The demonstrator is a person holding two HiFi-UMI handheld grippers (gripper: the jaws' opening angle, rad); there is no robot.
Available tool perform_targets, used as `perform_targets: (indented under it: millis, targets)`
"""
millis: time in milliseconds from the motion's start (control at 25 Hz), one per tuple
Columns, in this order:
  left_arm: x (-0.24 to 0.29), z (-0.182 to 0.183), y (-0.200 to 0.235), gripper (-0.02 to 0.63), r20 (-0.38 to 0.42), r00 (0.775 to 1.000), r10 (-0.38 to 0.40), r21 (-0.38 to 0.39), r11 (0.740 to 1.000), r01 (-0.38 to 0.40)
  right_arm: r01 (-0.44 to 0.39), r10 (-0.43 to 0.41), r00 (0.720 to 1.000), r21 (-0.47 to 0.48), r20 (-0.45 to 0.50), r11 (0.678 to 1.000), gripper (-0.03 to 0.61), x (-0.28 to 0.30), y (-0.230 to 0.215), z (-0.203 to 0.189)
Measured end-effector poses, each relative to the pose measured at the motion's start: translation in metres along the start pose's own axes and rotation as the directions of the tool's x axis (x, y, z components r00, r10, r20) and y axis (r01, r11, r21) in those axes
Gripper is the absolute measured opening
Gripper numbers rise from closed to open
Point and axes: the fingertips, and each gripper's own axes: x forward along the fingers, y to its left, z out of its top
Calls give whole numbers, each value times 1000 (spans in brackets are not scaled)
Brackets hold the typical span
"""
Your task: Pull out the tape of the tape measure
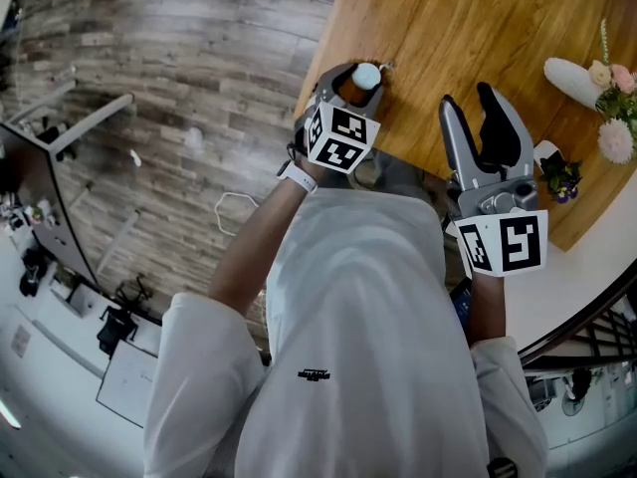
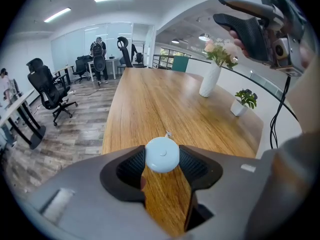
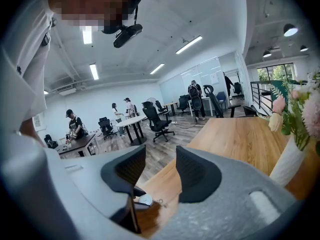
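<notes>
The tape measure (image 2: 162, 154) is a small round pale-blue case, and the pads of my left gripper (image 2: 162, 160) press on both its sides. Its little metal pull tab (image 2: 168, 133) sticks out on the far side. In the head view, the left gripper (image 1: 360, 86) holds the tape measure (image 1: 367, 76) over the near-left corner of the wooden table (image 1: 468, 28). My right gripper (image 1: 468, 104) hovers to the right with its jaws apart and nothing between them. The right gripper view shows its open jaws (image 3: 161, 160) and the tape measure (image 3: 145, 200) low down beyond them.
A white vase of flowers (image 1: 579, 80) and a small potted plant (image 1: 559, 177) stand near the table's right edge. Wooden floor (image 1: 179, 88) lies left of the table. Office chairs (image 2: 47, 89), desks and people are far back in the room.
</notes>
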Motion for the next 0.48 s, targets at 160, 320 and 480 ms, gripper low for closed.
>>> perform_targets:
  millis: [160,320,480]
  targets:
    - [-11,10,3,232,22,1000,-6,-11,1000,7,4,-4,1000,-8,12,1000,184,-1,3,7]
    - [-22,20,-1,233,56,998,-43,-42,998,46,12,-12,1000,-17,23,1000,184,-5,2,13]
    - [-38,34,2,233,92,995,-40,-39,998,43,23,-22,999,-31,35,999,184,-9,1,22]
